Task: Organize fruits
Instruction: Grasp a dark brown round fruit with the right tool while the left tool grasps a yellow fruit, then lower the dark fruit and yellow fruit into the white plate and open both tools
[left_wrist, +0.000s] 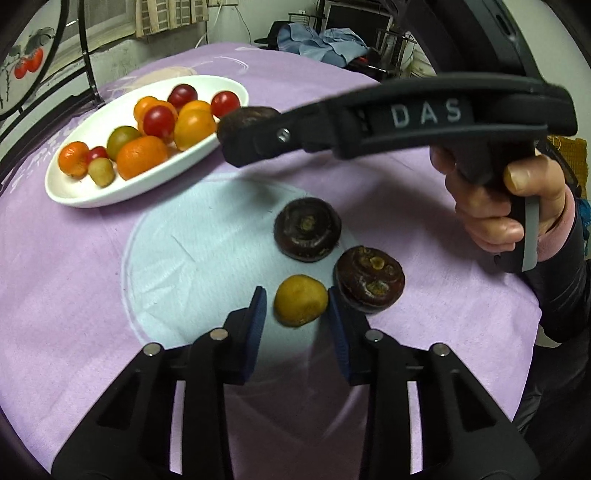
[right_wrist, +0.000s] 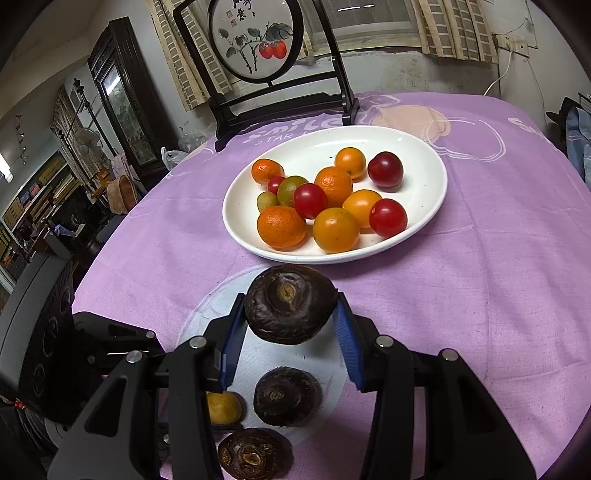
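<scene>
My left gripper (left_wrist: 296, 295) straddles a small yellow fruit (left_wrist: 300, 305) lying on the pale round patch of the purple cloth. Its right pad sits close against the fruit and its left pad stands slightly off it, so the gripper is open. Two dark brown round fruits (left_wrist: 307, 229) (left_wrist: 370, 278) lie just beyond it. My right gripper (right_wrist: 290, 299) is shut on a third dark brown fruit (right_wrist: 290, 302), held in the air near the rim of the white oval plate (right_wrist: 236, 221). In the left wrist view that gripper (left_wrist: 243, 133) hovers at the plate (left_wrist: 74, 195) edge.
The plate holds several oranges, red tomatoes and greenish fruits. A framed painting on a black stand (right_wrist: 255, 40) rises behind the plate at the table's far edge. A person's hand (left_wrist: 509, 206) grips the right tool's handle. Clothes (left_wrist: 325, 40) lie beyond the table.
</scene>
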